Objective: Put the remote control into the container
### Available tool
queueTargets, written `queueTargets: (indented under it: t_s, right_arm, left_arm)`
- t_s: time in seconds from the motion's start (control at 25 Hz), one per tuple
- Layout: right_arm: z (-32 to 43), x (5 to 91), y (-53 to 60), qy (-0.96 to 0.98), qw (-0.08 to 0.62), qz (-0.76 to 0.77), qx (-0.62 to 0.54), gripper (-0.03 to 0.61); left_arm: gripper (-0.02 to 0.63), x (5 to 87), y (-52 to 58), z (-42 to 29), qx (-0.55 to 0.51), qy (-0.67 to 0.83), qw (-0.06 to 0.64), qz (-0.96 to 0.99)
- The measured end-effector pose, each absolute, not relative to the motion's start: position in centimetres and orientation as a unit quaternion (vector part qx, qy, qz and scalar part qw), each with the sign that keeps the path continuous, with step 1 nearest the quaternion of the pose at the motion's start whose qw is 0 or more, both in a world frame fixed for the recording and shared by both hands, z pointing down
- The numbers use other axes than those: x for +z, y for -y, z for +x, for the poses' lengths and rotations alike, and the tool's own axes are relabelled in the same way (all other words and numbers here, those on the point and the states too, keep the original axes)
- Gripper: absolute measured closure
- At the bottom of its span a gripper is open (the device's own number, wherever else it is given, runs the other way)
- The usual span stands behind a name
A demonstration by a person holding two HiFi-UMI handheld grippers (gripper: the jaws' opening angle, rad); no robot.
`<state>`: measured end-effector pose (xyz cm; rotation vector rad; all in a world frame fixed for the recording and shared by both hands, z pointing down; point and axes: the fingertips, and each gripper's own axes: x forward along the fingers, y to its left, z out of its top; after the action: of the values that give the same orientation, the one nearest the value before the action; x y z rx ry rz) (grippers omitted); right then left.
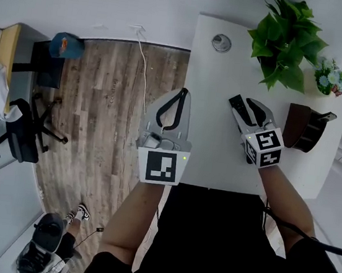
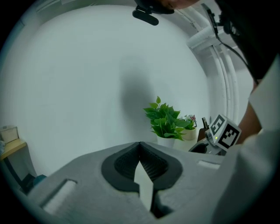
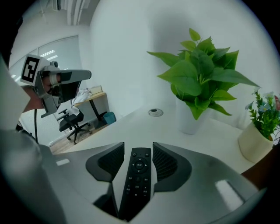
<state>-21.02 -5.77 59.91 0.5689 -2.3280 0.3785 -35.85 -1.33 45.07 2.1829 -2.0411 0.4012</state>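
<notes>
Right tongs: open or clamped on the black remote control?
Open: the right tongs straddle the black rectangular remote control, pads standing clear of its sides.

The remote control [image 3: 138,183] has its near end hidden under the right gripper [image 3: 138,147]; its tiny print can't be read.

Two grippers are in view, the left gripper [image 1: 182,93] and the right gripper [image 1: 244,108], along with one remote control [image 3: 138,177] and one brown container [image 1: 295,124]. There are two potted plants, one leafy plant [image 1: 288,32] and one small flowering plant [image 1: 329,73], and one white desk [image 1: 211,119] with a single round grommet [image 1: 221,43]. Elsewhere in the room there are one wooden-topped desk [image 1: 6,49], one office chair [image 1: 24,135], one blue bin [image 1: 66,45] and one white cable [image 1: 142,76] on the floor [image 1: 105,112].
</notes>
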Motion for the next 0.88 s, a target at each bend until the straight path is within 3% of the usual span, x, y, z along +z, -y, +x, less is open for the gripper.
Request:
queueTargets:
  t_s: [0.36, 0.72, 0.88]
  right_arm:
    - [-21.5, 63.8, 6.2, 0.881, 0.401, 0.204, 0.145, 0.314]
    - [-21.7, 64.8, 6.3, 0.875, 0.419, 0.198, 0.142, 0.322]
    - [-21.5, 64.7, 6.6, 0.877, 0.415, 0.192, 0.145, 0.362]
  left_arm:
    - [0.612, 47.7, 1.6, -37.1, 0.132, 0.680, 0.095, 0.714]
    - [0.612, 47.8, 2.0, -37.9, 0.114, 0.695, 0.110, 0.701]
    - [0.612, 47.6, 2.1, -37.1, 0.119, 0.690, 0.110, 0.706]
